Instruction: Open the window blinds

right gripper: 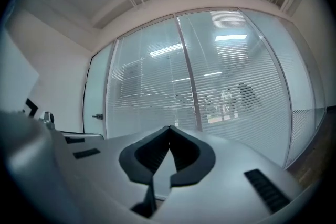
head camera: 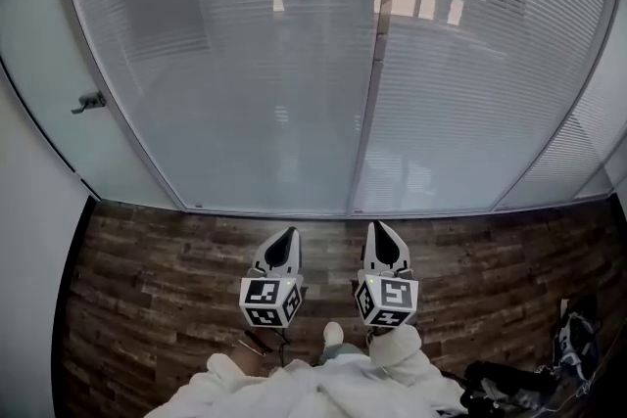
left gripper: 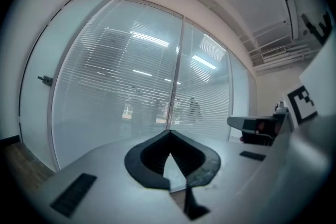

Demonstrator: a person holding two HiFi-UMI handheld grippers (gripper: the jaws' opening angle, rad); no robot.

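Left hand-held gripper (head camera: pixel 290 234) and right hand-held gripper (head camera: pixel 378 228) sit side by side at the lower centre of the head view, level and pointing toward the glass. Each carries a white cube with black square markers, left (head camera: pixel 270 300) and right (head camera: pixel 386 300). In the left gripper view, the black jaws of the left hand-held gripper (left gripper: pixel 170 133) are pressed together at their tips with nothing between them. The right hand-held gripper (right gripper: pixel 169 128) looks the same in its own view: tips closed, nothing pinched. Just below the cubes, at the bottom edge of the head view, are the person's white sleeves (head camera: pixel 294 392). A cluster of black gear (head camera: pixel 514 382) lies at the lower right; what it is cannot be made out.

Under the grippers a dark brown wooden plank floor (head camera: pixel 147 269) runs across the frame up to the foot of the wall. Beyond it, well apart from both grippers, the white horizontal-slat window blinds (head camera: pixel 245 64) fill the upper two thirds of the head view. They hang full length behind glass panes split by a grey metal vertical post (head camera: pixel 372 83). Between the slats, dim shapes show at the top of the frame. At the far left, a frosted glass door (head camera: pixel 39 103) carries a small dark metal handle (head camera: pixel 90 100).
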